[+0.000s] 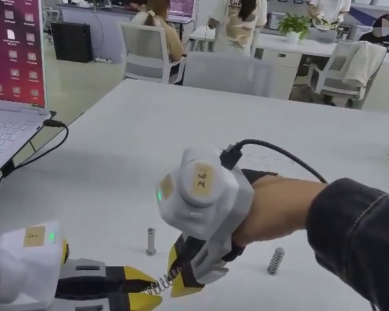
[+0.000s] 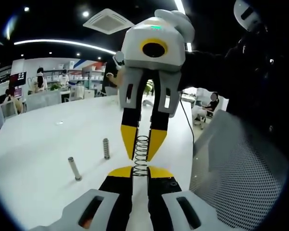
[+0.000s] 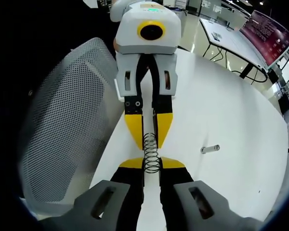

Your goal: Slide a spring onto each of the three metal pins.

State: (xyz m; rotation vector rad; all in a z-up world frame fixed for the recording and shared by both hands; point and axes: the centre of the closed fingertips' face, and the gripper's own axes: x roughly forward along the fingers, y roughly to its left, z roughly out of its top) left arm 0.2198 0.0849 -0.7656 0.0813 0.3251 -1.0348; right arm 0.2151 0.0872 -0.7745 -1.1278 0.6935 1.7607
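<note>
Closest to me, the left gripper has its yellow-tipped fingers pressed together on one end of a spring, and the right gripper, facing it head-on, has its fingers clamped on the other end, so the spring spans the small gap between them, just above the bench at the 6 o'clock edge of the head view. I read this as a hand-over or a re-grip before threading. To do it well, I would let one side go, keep the hold low on the coil so that its open end stays free, then turn it upright and square to the pin before lowering it. The bare pin stands upright near the spring, at about 12 o'clock from it; a sprung pin, already wearing its coil, stands at 3 o'clock. The held spring is thin bright wire, loosely wound and straight; I cannot tell whether anything sits inside it.
</note>
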